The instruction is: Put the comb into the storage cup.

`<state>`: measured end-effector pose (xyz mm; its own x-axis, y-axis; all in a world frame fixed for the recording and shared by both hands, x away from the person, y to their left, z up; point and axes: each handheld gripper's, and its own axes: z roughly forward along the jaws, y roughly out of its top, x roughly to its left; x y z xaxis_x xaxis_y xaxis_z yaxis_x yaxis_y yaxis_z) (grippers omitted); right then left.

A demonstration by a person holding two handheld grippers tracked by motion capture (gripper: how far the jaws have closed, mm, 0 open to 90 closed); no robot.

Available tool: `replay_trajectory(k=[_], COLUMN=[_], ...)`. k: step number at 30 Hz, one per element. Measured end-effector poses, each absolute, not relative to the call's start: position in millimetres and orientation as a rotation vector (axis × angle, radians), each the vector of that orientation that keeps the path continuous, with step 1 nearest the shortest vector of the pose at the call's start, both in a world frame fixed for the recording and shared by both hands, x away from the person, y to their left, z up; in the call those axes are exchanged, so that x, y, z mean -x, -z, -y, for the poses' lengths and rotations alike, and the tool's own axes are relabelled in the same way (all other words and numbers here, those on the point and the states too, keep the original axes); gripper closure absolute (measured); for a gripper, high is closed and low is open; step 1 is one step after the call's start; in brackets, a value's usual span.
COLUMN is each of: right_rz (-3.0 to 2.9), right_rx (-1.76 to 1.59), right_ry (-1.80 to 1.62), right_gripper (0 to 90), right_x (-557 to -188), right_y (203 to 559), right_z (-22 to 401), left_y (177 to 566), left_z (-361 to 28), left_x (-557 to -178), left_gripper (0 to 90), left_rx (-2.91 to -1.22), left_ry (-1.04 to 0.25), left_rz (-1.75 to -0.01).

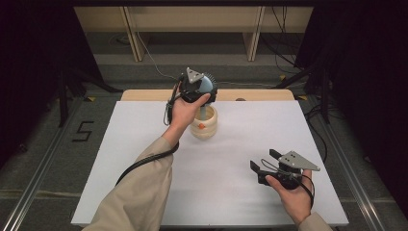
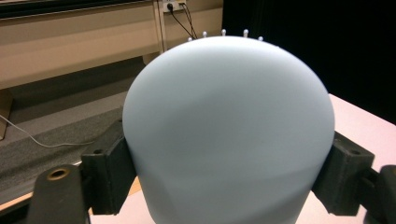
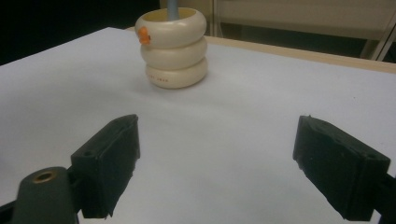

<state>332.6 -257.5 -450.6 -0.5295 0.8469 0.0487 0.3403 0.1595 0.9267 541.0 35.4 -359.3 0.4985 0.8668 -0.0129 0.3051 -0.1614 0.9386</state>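
A pale blue brush (image 1: 206, 85) with a rounded head and dark bristles is upright at the table's back middle. My left gripper (image 1: 195, 89) is shut on its head. In the left gripper view the pale blue brush head (image 2: 229, 116) sits between the two black pads (image 2: 109, 168), which press on its sides. Its thin handle (image 1: 204, 113) reaches down into a cream holder (image 1: 209, 130) made of three stacked rings with a small orange mark. My right gripper (image 1: 263, 160) stands open near the front right, low over the table. In the right gripper view the cream holder (image 3: 173, 49) lies well ahead of the right gripper (image 3: 217, 135).
A white board (image 1: 144, 159) covers the table, with a wooden edge (image 1: 144, 95) showing at the back. Beyond it are grey floor, cables and wooden furniture legs (image 1: 132, 33). Dark curtains stand at both sides.
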Motion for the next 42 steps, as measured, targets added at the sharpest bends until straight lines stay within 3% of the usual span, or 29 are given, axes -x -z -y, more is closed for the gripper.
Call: replay_trajectory(k=[42], right_rz=[-1.971], right_rx=[-1.124], right_ry=[-1.355], right_gripper=[15.5], right_x=[-332], right_y=[452], right_z=[256], left_y=[373], left_z=[-30], left_x=[-555], left_gripper=[19.4], left_rx=[-1.755], left_ry=[-0.679], left_rz=[-1.034])
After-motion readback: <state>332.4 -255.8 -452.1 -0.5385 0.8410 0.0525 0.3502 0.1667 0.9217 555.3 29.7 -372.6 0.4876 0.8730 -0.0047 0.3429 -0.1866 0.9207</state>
